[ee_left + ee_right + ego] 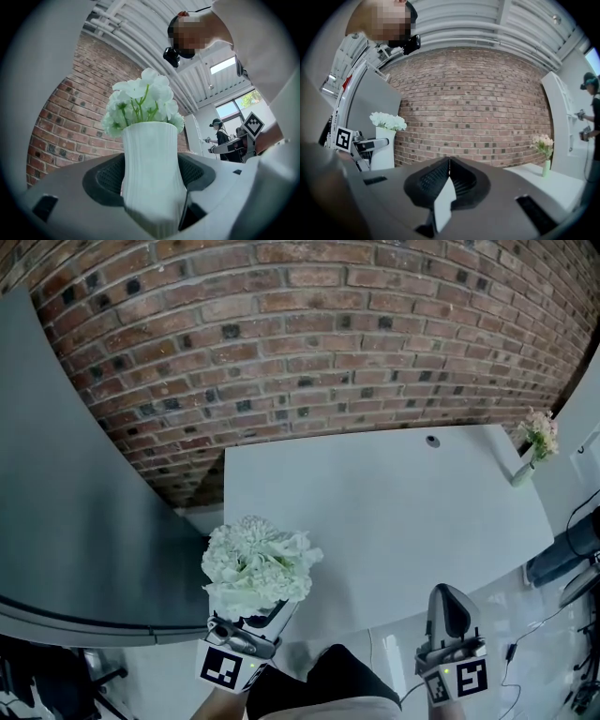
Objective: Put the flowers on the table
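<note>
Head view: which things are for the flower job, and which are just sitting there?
For the job: the white vase of flowers, clamped in the left hand-held gripper; the white table it goes on.

Just sitting there: the small green vase at the table's far right corner; the brick wall; the grey panel.

No readable text, brand, number or sign that I can find. Only coded marks: black-and-white square marker (223, 667) on cube of left gripper (251, 620), second marker (466, 678) on cube of right gripper (448, 598). Patterns only, no letters.
</note>
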Demonstrator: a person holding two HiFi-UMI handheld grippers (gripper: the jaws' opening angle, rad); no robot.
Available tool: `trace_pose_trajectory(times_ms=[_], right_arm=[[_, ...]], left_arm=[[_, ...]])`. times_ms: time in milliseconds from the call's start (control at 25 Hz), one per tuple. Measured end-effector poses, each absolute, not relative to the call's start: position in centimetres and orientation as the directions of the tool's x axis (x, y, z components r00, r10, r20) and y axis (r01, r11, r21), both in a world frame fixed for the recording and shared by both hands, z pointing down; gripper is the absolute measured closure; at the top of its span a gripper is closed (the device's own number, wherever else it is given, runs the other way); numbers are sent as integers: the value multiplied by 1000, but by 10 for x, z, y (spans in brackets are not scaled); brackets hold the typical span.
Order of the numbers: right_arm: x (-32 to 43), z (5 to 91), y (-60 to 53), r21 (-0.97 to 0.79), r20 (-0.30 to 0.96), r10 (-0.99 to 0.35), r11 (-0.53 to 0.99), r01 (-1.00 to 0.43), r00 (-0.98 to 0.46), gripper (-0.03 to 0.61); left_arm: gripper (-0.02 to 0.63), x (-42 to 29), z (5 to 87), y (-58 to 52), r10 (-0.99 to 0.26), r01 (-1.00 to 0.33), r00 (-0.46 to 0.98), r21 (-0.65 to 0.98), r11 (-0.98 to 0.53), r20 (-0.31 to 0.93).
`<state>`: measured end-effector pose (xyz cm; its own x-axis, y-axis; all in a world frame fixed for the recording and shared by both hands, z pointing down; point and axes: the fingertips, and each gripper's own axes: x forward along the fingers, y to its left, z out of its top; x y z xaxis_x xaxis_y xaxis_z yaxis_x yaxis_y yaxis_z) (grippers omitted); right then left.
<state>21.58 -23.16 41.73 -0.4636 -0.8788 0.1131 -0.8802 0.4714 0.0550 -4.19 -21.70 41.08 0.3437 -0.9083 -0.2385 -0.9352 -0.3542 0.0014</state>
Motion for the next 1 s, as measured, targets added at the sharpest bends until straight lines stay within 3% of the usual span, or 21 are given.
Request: trace_pose_trajectory(times_ms=[760,1000], right_arm=[[233,453,-234,67,155,-887,449,-891,-435,561],[225,472,-234,38,173,-880,455,-890,-443,561]], left_arm=[[261,-34,443,-246,-878,-919,390,-56,-391,-277],[261,-29,465,-254,-877,-907,416,-36,-420,-239]])
